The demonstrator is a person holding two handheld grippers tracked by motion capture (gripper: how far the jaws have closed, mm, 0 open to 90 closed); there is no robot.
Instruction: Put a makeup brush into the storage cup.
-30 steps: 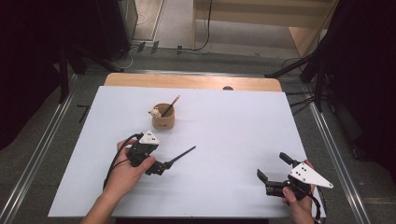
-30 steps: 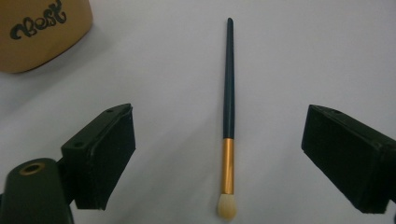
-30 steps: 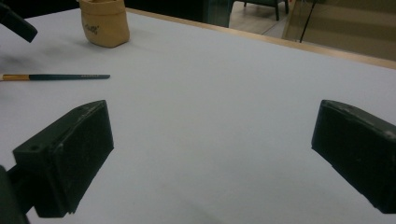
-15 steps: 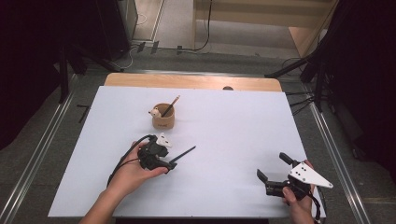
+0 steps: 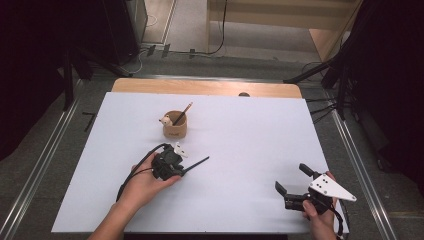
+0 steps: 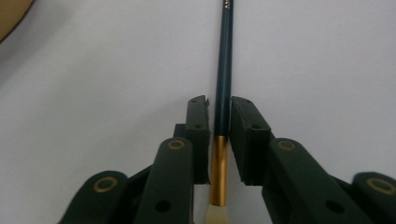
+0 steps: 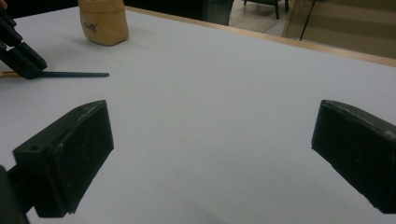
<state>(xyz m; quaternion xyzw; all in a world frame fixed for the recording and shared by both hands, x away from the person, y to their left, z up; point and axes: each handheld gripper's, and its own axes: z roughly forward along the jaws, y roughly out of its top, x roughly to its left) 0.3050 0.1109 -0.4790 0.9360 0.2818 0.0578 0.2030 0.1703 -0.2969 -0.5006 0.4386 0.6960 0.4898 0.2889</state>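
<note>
The desk [image 5: 260,150], covered in white, carries a tan holder cup [image 5: 175,126] toward its far side, with one pencil [image 5: 182,114] already leaning in it. Nearer the person, a dark-handled paintbrush [image 6: 223,84] lies flat on the surface, well apart from the cup.

The left gripper [image 6: 219,135] sits low over the paintbrush, and its jaws have just been closing with the handle between them. The fingers [image 6: 198,122] now pinch the handle where the dark shaft meets the gold ferrule [image 6: 218,172]; the pale bristles run back under the gripper body.

The right gripper [image 5: 295,184] rests near the desk's front right corner, its fingers [image 7: 70,156] spread wide with nothing between them.

Procedure for the step in hand, judged to be securing and lifting the paintbrush:
1. Confirm both pads bear squarely on the handle before raising it.
2. Lift straight up, since a grip this close to the bristle end leaves a long free shaft that may droop or pivot.
3. Keep the right gripper clear of the travel path.
</note>
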